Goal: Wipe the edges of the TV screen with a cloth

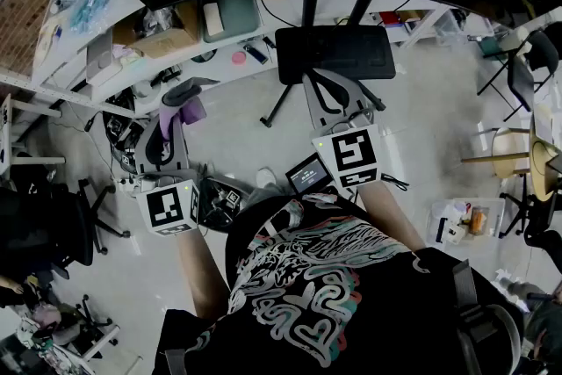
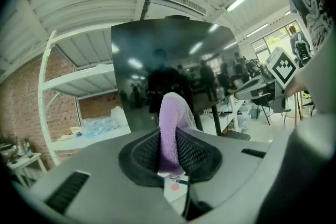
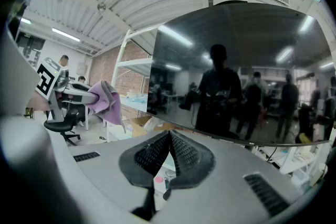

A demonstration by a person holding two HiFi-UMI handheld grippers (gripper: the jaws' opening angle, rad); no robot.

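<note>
Pinching the cloth (image 2: pixel 173 113), the left gripper (image 2: pixel 168 139) faces the TV (image 2: pixel 173 55).

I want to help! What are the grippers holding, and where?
The left gripper pinches the purple cloth by one end; the right gripper holds nothing.

1 TV (image 3: pixel 236 71), 1 cloth (image 2: pixel 170 128).

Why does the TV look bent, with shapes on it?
Right gripper view: wide-angle lens bows the big dark glossy TV screen, which mirrors ceiling lights and people. Left gripper view: same bowing and reflections behind the purple fluffy cloth. Head view: dim, curved at edges.
</note>
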